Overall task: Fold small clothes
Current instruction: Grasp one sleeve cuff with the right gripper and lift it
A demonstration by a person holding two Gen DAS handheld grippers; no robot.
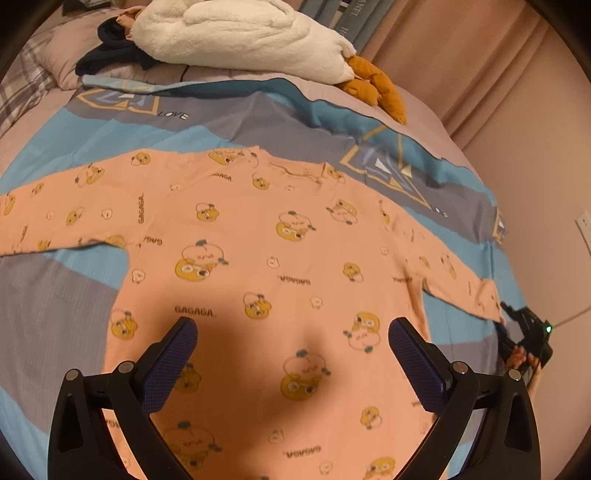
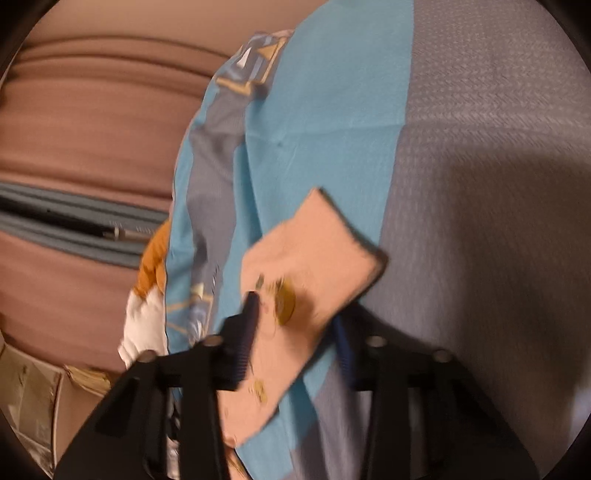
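Note:
A small peach long-sleeved shirt (image 1: 258, 258) with yellow cartoon prints lies flat on the blue and grey bedspread (image 1: 55, 295), both sleeves spread out. My left gripper (image 1: 291, 332) hovers open above the shirt's lower body, holding nothing. My right gripper (image 2: 295, 317) is closed on the cuff end of the right sleeve (image 2: 314, 258), which sticks out between the fingers; this view is blurred. The right gripper also shows in the left wrist view (image 1: 524, 332) at the tip of that sleeve.
A white plush toy (image 1: 243, 33) with orange feet (image 1: 376, 88) and dark clothing (image 1: 110, 51) lie at the head of the bed. A pink curtain (image 1: 461, 55) hangs beyond the bed's right edge. A cardboard box (image 2: 37, 387) stands beside the bed.

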